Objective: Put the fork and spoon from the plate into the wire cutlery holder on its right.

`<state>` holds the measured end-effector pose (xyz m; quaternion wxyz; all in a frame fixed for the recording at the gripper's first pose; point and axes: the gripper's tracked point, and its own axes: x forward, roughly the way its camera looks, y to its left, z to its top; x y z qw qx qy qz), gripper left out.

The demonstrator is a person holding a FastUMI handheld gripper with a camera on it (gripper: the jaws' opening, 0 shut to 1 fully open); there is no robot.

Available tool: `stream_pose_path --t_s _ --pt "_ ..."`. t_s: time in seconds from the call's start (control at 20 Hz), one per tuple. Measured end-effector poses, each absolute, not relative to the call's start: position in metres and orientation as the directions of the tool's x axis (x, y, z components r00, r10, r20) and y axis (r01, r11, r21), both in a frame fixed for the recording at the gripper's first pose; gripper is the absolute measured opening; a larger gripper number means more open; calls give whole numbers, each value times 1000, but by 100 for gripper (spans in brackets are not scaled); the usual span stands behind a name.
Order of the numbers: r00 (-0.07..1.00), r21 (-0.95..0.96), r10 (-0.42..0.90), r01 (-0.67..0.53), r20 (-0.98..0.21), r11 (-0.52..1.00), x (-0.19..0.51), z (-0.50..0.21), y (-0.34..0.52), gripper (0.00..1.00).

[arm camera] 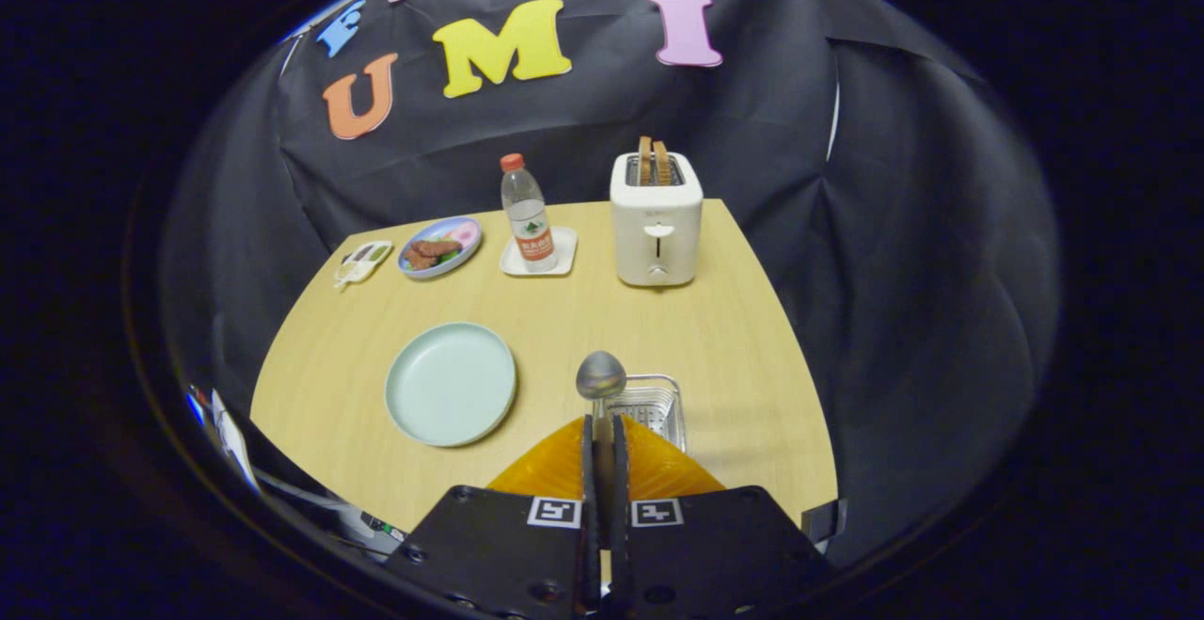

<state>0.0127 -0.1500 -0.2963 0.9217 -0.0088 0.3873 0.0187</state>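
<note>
One pale wooden worktop (pixel 564 310) stands against black cloth, the wire cutlery holder (pixel 651 405) on it right of the empty plate (pixel 451 383). My hand-held gripper (pixel 603 441) is clamped on the spoon (pixel 600 381), its bowl just left of the holder.

Toaster (pixel 656 220): white, at the far side of the bench (pixel 734 338), two slices standing in its slots.
Water bottle (pixel 527 213): upright on a small white tray (pixel 538 253).
Far plate (pixel 439 247): holds food.
Packet (pixel 363 262): beside it.

Gripper (pixel 603 432) held level, pointing fwd; both fingers (pixel 588 469) nearly together, clamped on spoon (pixel 600 377) handle, bowl sticking up ahead.
</note>
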Motion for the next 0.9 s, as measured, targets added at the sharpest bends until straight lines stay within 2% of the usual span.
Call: stream_pose_path --t_s 0.55,0.9 --pt "650 -12 4 -21 -760 1000 12 -300 -162 5" --pt "539 -62 -43 -17 -841 998 10 -292 -162 5"
